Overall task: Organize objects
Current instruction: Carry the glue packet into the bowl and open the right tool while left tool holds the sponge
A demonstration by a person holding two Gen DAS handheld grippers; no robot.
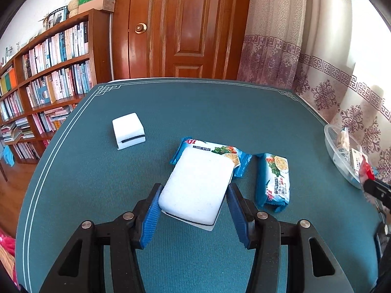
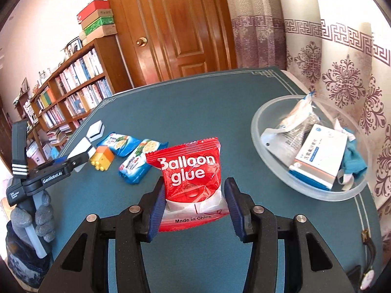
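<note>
— What are your hands doing?
— My left black two-finger gripper with blue ribbed pads (image 1: 194, 211) is clamped. My right gripper (image 2: 194, 210) likewise, tilted downward.
— And the hand itself?
— Grey-gloved, apparently (image 2: 36, 217), around the left handle.

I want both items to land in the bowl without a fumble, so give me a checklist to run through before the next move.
1. Right tongs gripping the red Balloon glue packet: ok, pads press both sides.
2. Left tongs gripping the white sponge block: ok, held off the table.
3. Room in the clear bowl: ok, its near-left part is bare.
4. Path from packet to bowl: ok, only bare teal table between.
5. Packet's hold firm enough for transfer: cannot tell, the film looks soft.
6. Left on the table: not ok, two blue cracker packs, a second sponge, a yellow toy block.
</note>
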